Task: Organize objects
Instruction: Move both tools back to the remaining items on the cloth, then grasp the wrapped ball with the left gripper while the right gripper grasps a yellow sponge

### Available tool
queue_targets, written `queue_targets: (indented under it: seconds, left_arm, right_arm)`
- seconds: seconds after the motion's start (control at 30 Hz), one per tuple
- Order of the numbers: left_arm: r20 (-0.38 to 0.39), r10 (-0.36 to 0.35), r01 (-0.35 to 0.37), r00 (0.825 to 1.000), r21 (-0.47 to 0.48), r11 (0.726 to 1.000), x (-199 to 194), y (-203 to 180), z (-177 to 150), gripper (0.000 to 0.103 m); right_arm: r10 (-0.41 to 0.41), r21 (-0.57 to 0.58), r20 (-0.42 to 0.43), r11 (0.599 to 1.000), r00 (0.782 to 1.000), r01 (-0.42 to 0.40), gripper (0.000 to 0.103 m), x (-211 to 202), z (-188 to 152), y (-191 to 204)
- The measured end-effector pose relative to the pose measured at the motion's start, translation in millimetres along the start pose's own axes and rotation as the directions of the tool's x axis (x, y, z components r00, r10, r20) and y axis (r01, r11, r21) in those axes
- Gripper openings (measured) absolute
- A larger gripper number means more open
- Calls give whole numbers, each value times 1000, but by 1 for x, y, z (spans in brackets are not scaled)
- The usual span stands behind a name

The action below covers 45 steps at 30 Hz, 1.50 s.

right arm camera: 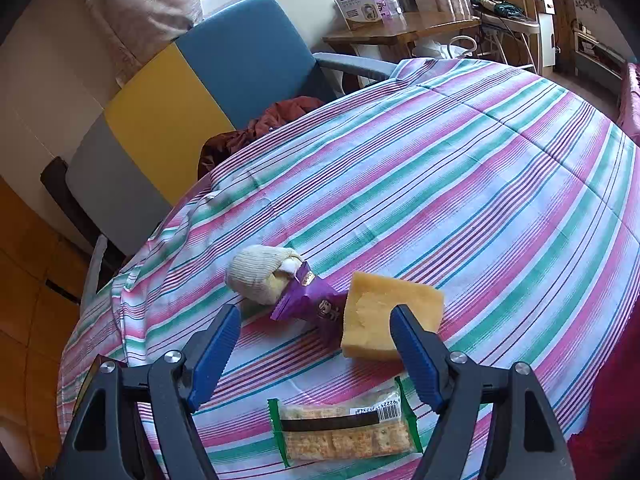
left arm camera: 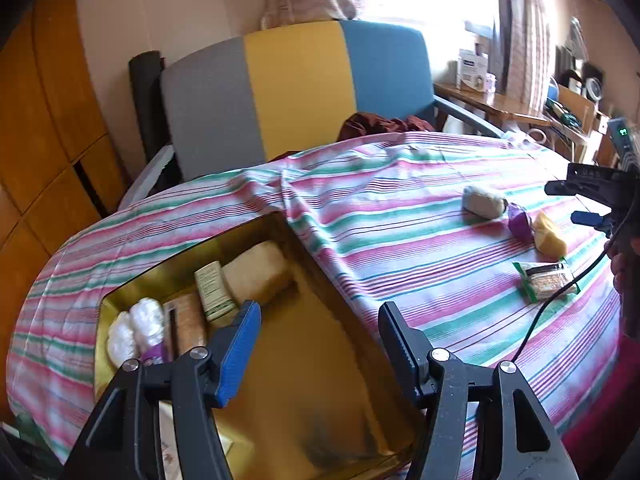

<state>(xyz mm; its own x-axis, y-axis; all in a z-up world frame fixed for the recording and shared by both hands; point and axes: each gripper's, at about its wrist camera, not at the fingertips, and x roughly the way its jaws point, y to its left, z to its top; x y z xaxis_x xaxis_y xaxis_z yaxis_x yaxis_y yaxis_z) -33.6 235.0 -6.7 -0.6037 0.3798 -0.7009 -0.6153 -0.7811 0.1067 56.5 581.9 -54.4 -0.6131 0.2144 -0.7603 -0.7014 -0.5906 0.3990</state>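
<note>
Your right claw [right arm camera: 314, 342] is open and empty over the near cracker pack [right arm camera: 346, 430], so drop straight down, pinch it across the middle, probably clear of the sponge [right arm camera: 390, 312] behind, then carry it left to the tray [left arm camera: 320, 380].

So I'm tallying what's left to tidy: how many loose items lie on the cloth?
4: rolled sock, purple packet, yellow sponge, cracker pack, clustered by the right gripper.

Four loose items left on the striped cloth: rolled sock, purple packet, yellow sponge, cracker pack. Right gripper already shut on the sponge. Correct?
Not quite. The right gripper is open and holds nothing; the right wrist view shows the yellow sponge lying on the striped cloth beyond its fingers. The rolled sock, purple packet and cracker pack are loose as stated.
</note>
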Motion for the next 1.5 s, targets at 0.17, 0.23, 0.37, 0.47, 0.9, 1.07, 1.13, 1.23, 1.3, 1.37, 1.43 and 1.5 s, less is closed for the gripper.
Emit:
queue_targets:
  seconds: [0.17, 0.23, 0.37, 0.47, 0.9, 1.07, 1.13, 1.23, 1.3, 1.37, 1.43, 1.5]
  left_arm:
    - [-11, -24, 25, 1000, 32, 999, 10, -17, 8, 62]
    - [-15, -32, 33, 999, 44, 998, 13, -25, 11, 62]
    - [-34, -55, 57, 998, 60, 997, 23, -38, 16, 62]
    - [-48, -69, 72, 996, 71, 995, 29, -47, 20, 62]
    - [-160, -204, 208, 966, 5, 978, 80, -92, 56, 62]
    - [-205, -261, 267, 943, 1, 964, 104, -119, 74, 62]
    - [-260, -334, 324, 906, -81, 943, 120, -125, 80, 62]
    - [-284, -375, 346, 883, -150, 926, 139, -134, 91, 62]
    - [-290, -400, 362, 869, -179, 915, 150, -143, 101, 62]
    - [-293, -423, 373, 857, -214, 903, 160, -150, 108, 62]
    - [-302, -443, 379, 844, -250, 891, 173, -159, 116, 65]
    - [-311, -457, 373, 833, -294, 880, 186, -164, 121, 66]
  right_arm:
    - [12, 24, 0, 1000, 1000, -12, 78, -2, 1, -5]
    - [16, 36, 3, 999, 1000, -16, 78, -3, 2, -7]
    - [28, 69, 4, 997, 1000, -28, 78, -3, 4, -14]
    - [30, 102, 18, 994, 999, -32, 78, -6, 5, -21]
    - [38, 325, 89, 944, 995, -65, 79, -19, 12, -70]
    - [65, 363, 81, 927, 995, -90, 79, -16, 11, -77]
    - [77, 372, 70, 923, 995, -97, 79, -13, 10, -78]
    - [98, 378, 51, 919, 994, -110, 79, -9, 8, -77]
    - [105, 379, 41, 918, 994, -113, 79, -7, 8, -77]
    - [115, 377, 27, 919, 993, -117, 79, -4, 7, -75]
    - [128, 381, 16, 916, 992, -125, 79, -1, 6, -75]
    - [132, 384, 9, 915, 991, -125, 79, 1, 5, -76]
